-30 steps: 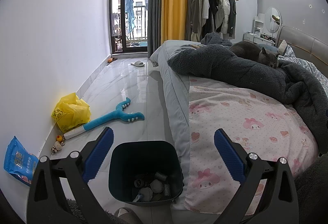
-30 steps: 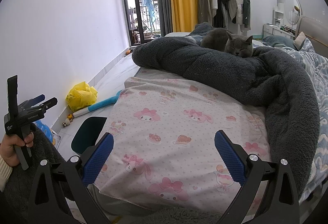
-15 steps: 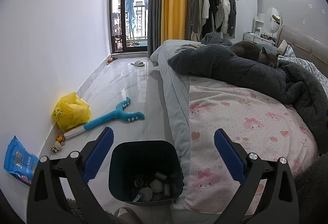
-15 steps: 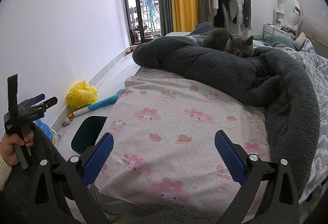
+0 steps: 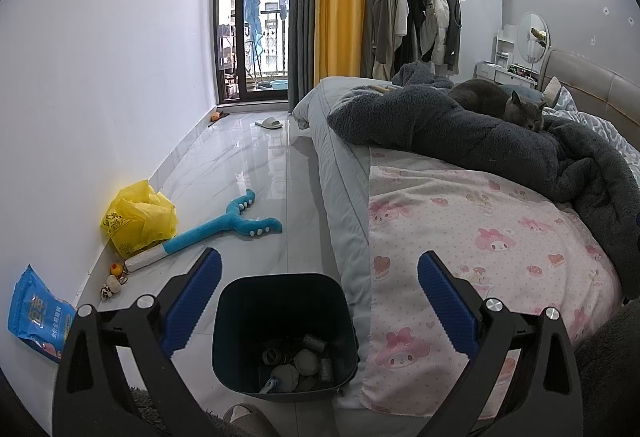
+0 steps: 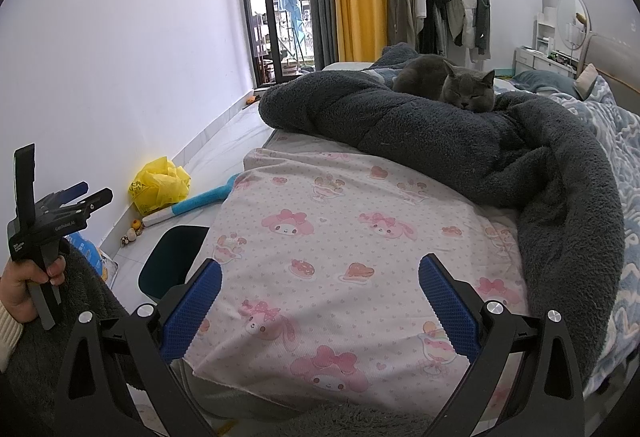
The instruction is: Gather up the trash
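Blue ribbed pads line both pairs of black fingers, and both pairs stand spread wide with nothing between them. The left gripper (image 5: pixel 319 297) hangs over the floor beside the bed, its gap framing a dark teal trash bin (image 5: pixel 284 333) that stands on the tiles just beside the mattress edge. In the bottom of the bin lies the collected trash (image 5: pixel 298 361): crumpled grey wads, a small cylinder and a blue-tipped piece. The right gripper (image 6: pixel 320 297) hovers over a pink sheet (image 6: pixel 340 237) printed with cartoon rabbits and hearts; from this view only the bin's rim (image 6: pixel 172 261) shows past the sheet's left corner, and the person's left hand (image 6: pixel 24 285) grips the handle of the other gripper at the far left.

Further out on the floor, against the white wall, sit a blue snack bag (image 5: pixel 36 313), a few small toys (image 5: pixel 114 277), a crumpled yellow plastic bag (image 5: pixel 138 217) and a long blue plush toy (image 5: pixel 224 227) with a forked end. A white slipper (image 5: pixel 269 122) lies near the balcony door. On the bed, a grey cat (image 6: pixel 448 85) rests on a dark fleece blanket (image 6: pixel 440 141).
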Motion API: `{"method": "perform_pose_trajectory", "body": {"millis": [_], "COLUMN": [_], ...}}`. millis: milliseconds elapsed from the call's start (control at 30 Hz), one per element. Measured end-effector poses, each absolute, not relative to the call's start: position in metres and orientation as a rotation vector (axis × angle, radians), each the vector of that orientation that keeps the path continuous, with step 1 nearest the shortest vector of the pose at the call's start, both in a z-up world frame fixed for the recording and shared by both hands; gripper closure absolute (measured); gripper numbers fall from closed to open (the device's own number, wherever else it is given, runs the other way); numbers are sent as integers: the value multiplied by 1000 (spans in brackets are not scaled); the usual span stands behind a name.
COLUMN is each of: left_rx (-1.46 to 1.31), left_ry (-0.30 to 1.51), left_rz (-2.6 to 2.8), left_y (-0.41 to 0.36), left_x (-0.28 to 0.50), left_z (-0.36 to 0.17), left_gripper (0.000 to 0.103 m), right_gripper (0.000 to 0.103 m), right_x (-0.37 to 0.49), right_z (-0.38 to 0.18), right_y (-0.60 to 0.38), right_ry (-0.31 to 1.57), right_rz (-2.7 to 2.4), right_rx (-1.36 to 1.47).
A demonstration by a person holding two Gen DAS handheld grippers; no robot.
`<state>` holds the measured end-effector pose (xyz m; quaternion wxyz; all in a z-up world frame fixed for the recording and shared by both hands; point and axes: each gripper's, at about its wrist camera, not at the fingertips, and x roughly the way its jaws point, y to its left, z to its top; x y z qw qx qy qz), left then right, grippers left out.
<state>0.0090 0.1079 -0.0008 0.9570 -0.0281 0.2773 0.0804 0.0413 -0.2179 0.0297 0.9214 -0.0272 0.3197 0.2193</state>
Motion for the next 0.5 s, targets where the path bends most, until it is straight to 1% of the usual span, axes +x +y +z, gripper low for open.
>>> {"method": "perform_pose_trajectory", "body": {"millis": [500], "left_rx": [-66], "left_ry": [569], "left_rz": [171], "left_y": [108], "left_x": [11], "left_z": [-3], "left_gripper": [3], "right_gripper": [3], "right_x": [42], "right_z": [30], "right_y": [-218], "right_ry": [657], "right_rz": [452], "right_rx": [-56]}}
